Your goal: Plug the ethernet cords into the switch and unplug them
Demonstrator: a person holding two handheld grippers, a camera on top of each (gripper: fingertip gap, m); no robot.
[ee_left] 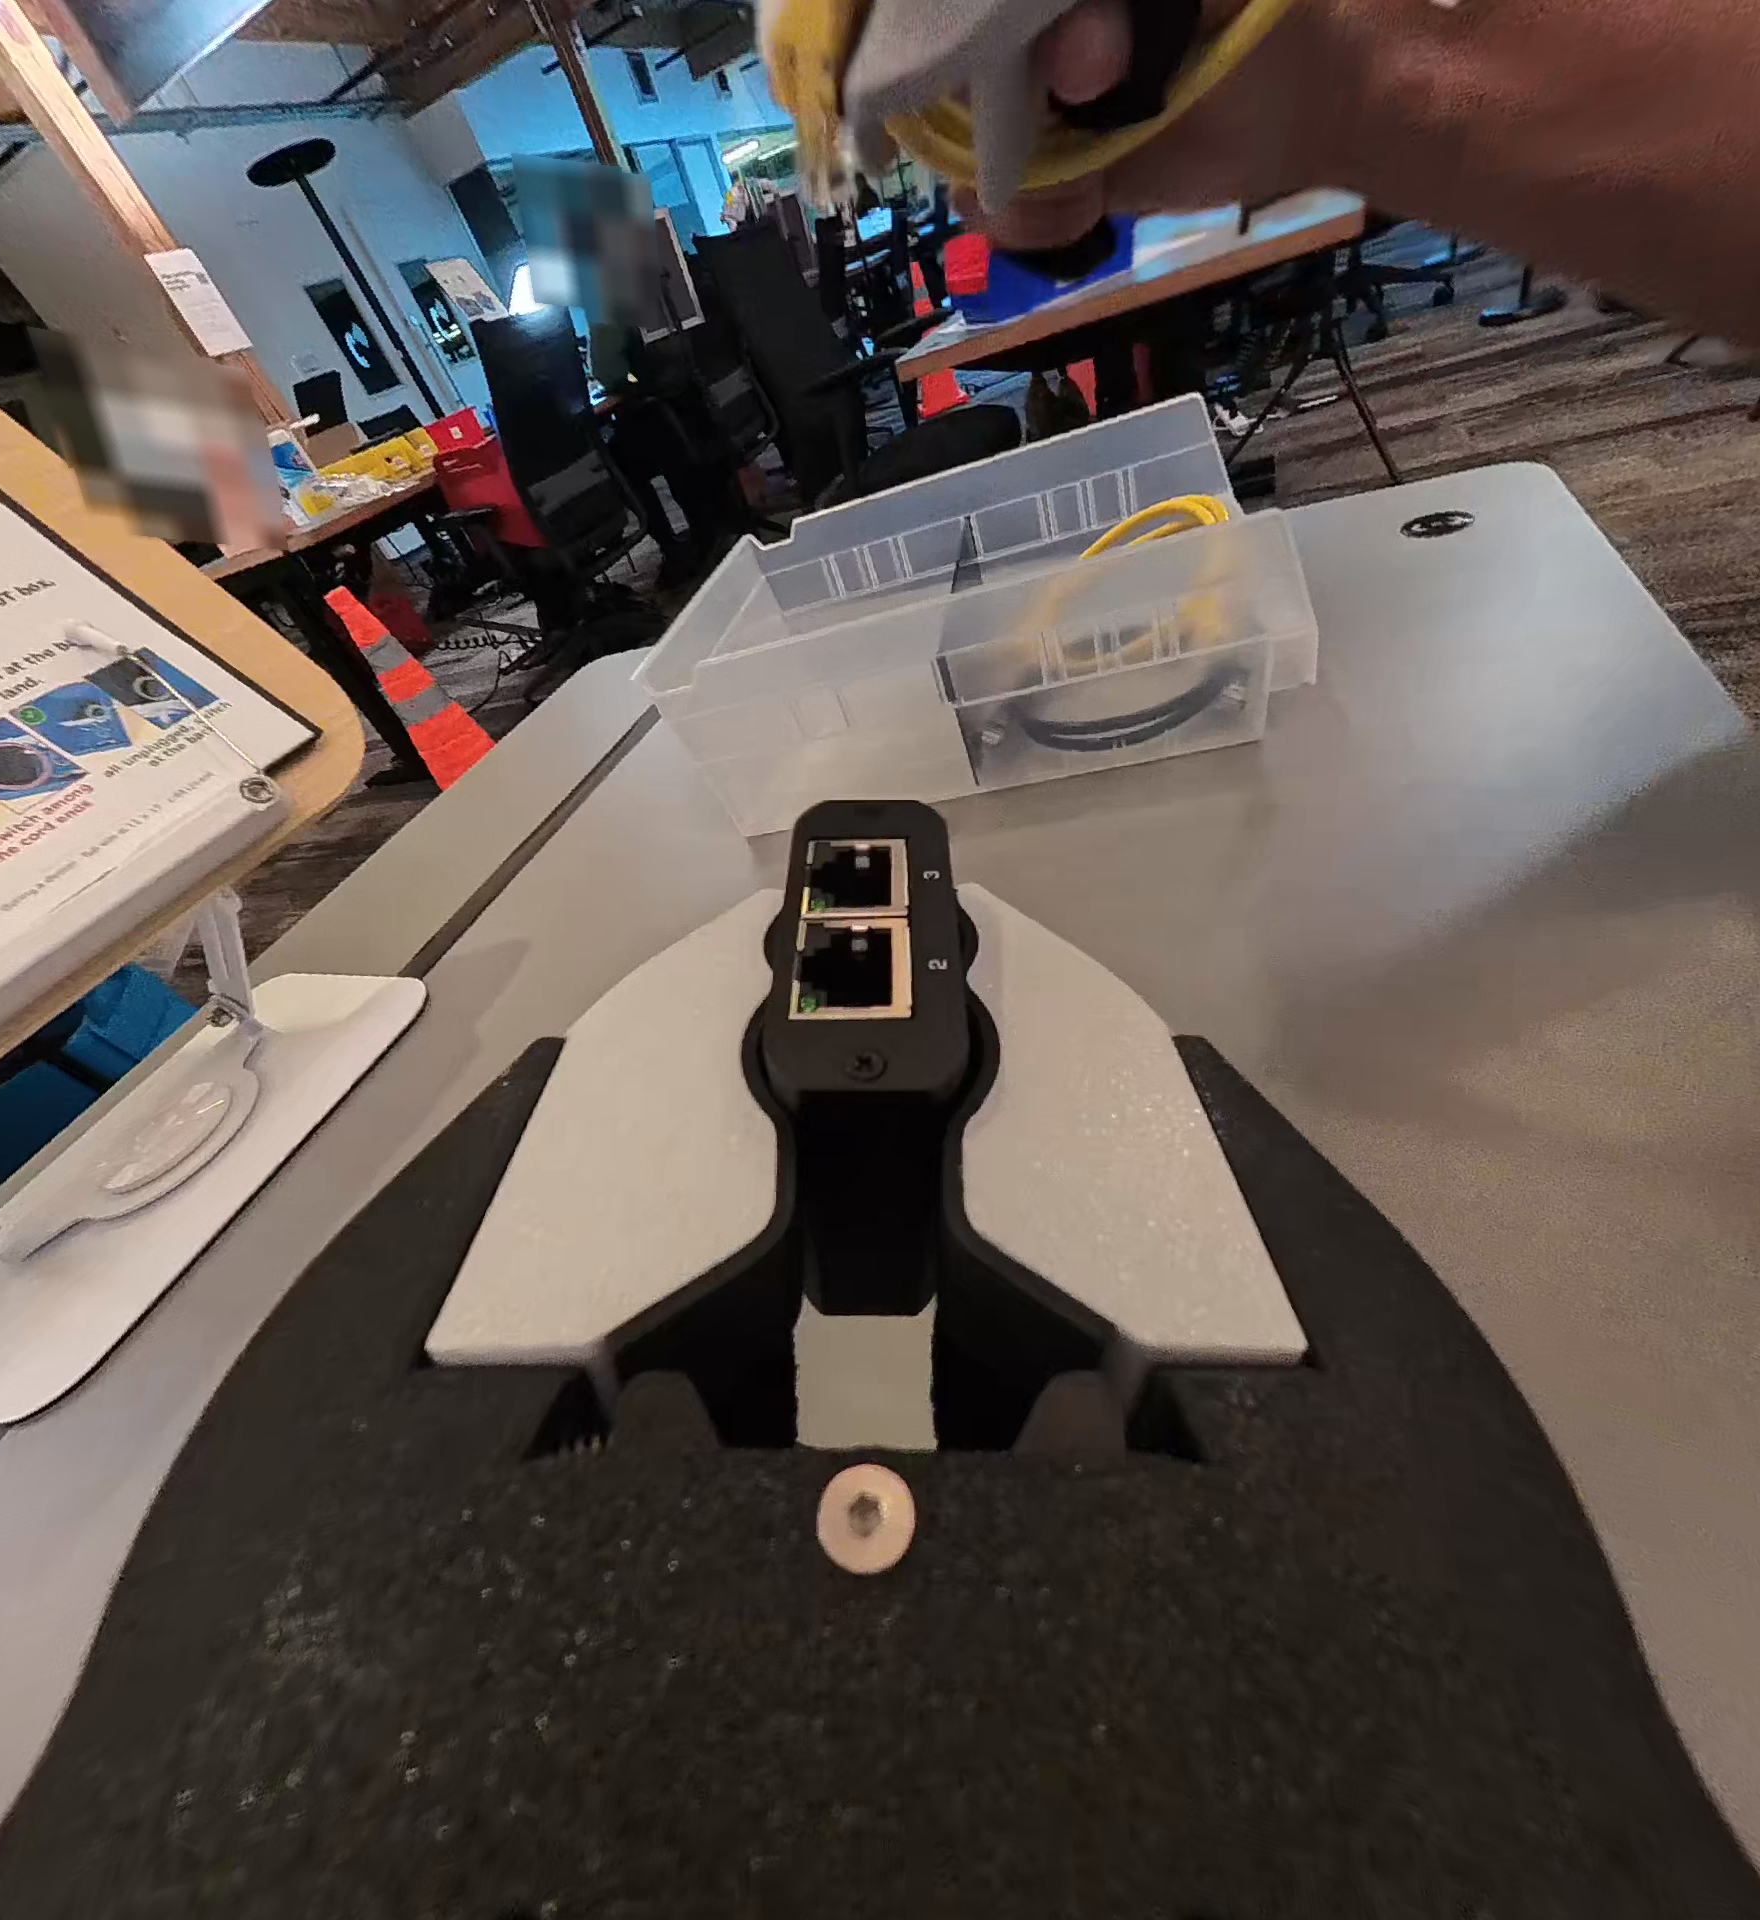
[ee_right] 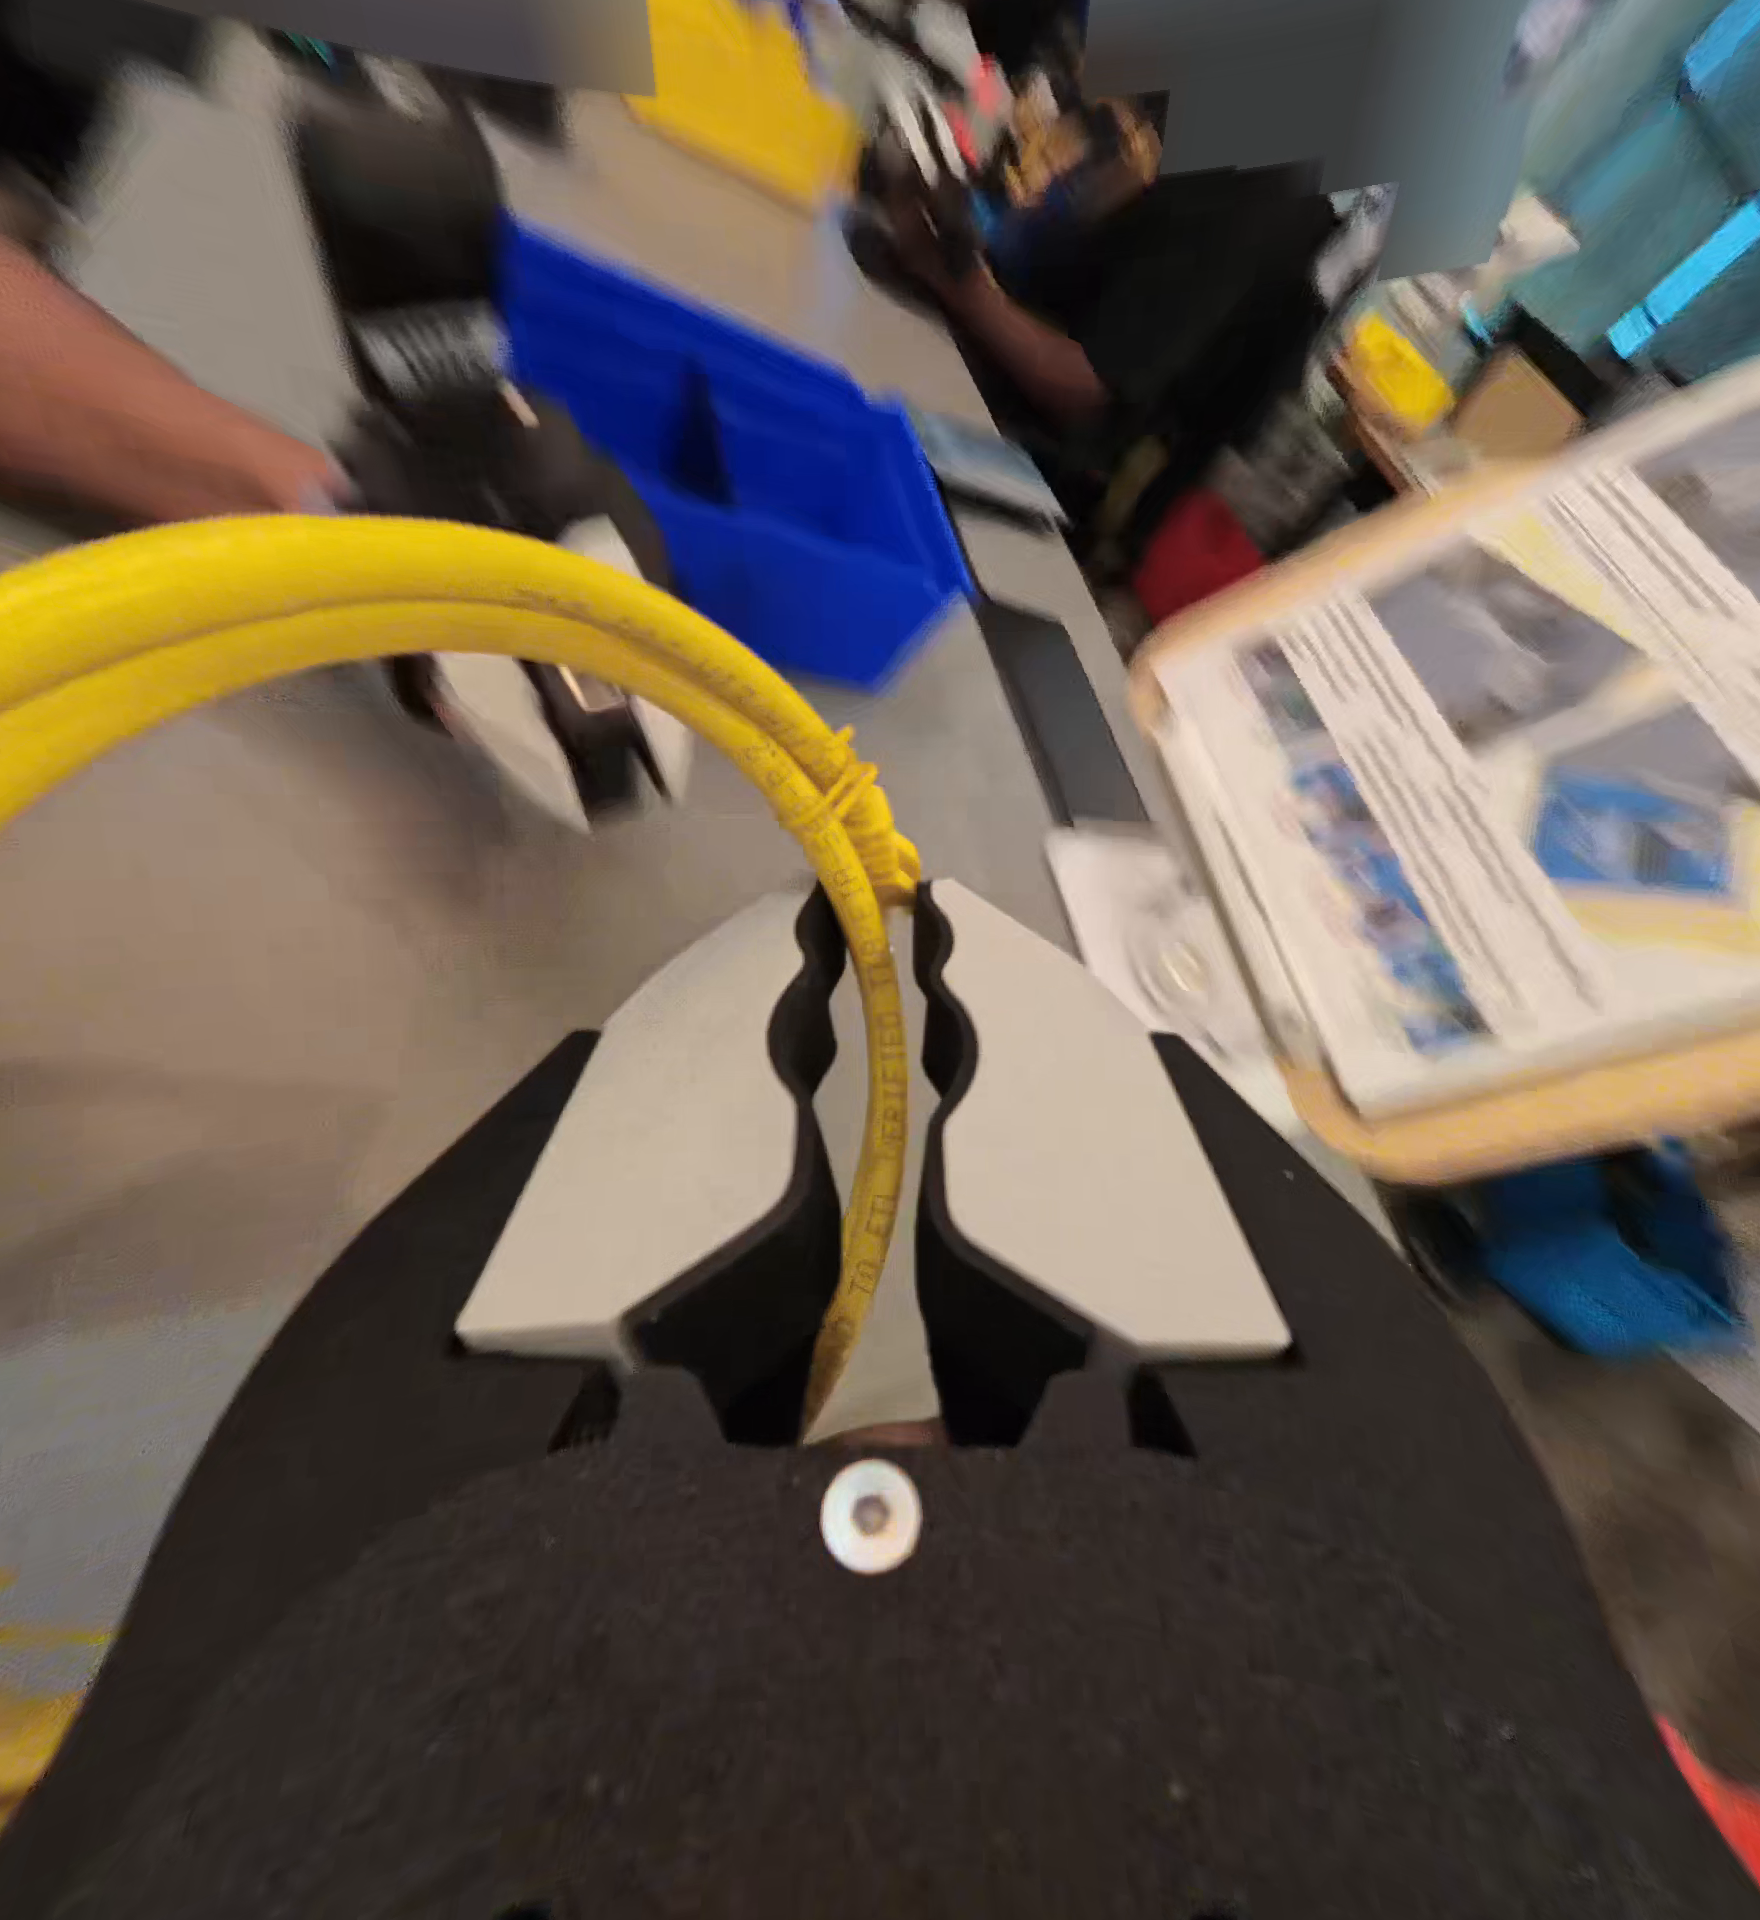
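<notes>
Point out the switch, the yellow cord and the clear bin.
switch (ee_left: 860, 961), left wrist view, its port face.
yellow cord (ee_right: 881, 1049), right wrist view, the stretch between the jaws.
clear bin (ee_left: 803, 707), left wrist view, its front wall.

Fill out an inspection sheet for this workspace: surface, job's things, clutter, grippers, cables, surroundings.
Surface: grey table, mostly bare.
Job's things: black switch upright between the left gripper's fingers, two ports showing, both empty.
Clutter: clear plastic bin at the table's far side; instruction sheet on a white stand at the left.
Grippers: left gripper grips the switch; right gripper is closed on a yellow ethernet cord, raised above the table.
Cables: the held cord is looped and tied; another yellow cord and a black one lie in the bin.
Surroundings: office desks, chairs, orange cones, blue bin.
</notes>
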